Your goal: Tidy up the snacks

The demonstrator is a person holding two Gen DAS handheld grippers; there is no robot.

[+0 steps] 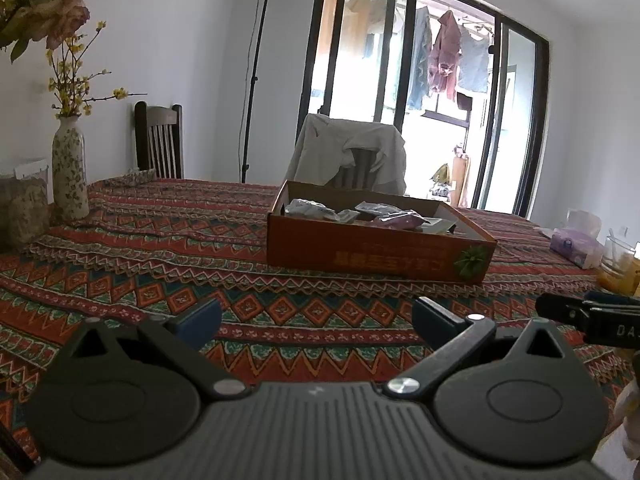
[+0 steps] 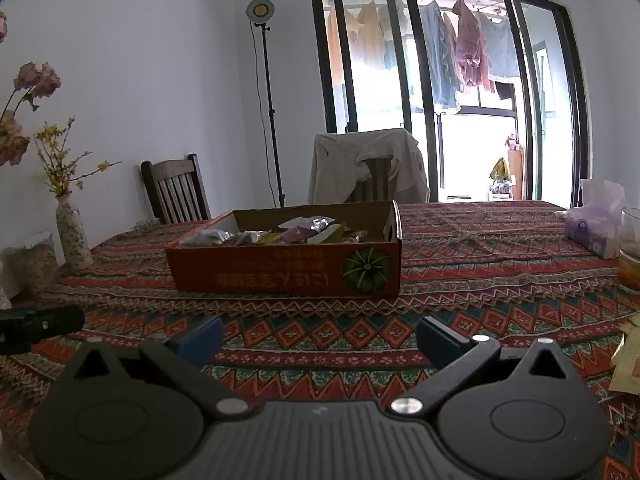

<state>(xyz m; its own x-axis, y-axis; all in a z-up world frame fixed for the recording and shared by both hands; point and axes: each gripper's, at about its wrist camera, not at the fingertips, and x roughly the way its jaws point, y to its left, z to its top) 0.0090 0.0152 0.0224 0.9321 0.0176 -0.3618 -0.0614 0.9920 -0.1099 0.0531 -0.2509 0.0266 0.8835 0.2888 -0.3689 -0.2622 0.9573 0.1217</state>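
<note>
An orange cardboard box (image 1: 372,254) (image 2: 280,270) with a green pumpkin print stands on the patterned tablecloth, ahead of both grippers. Several snack packets (image 1: 348,212) (image 2: 288,232), silver, purple and green, lie inside it. My left gripper (image 1: 316,316) hovers open over the cloth, short of the box, with nothing between its blue pads. My right gripper (image 2: 320,336) is open too, likewise empty and short of the box. The right gripper's black tip (image 1: 580,312) shows at the right edge of the left wrist view. The left gripper's tip (image 2: 40,326) shows at the left edge of the right wrist view.
A floral vase (image 1: 70,168) (image 2: 74,236) and a jar (image 1: 24,208) stand at the table's left. A tissue pack (image 2: 596,224) and a glass cup (image 2: 632,252) sit at the right. A yellow packet (image 2: 628,364) lies near the right edge. Chairs (image 2: 372,172) stand behind the table.
</note>
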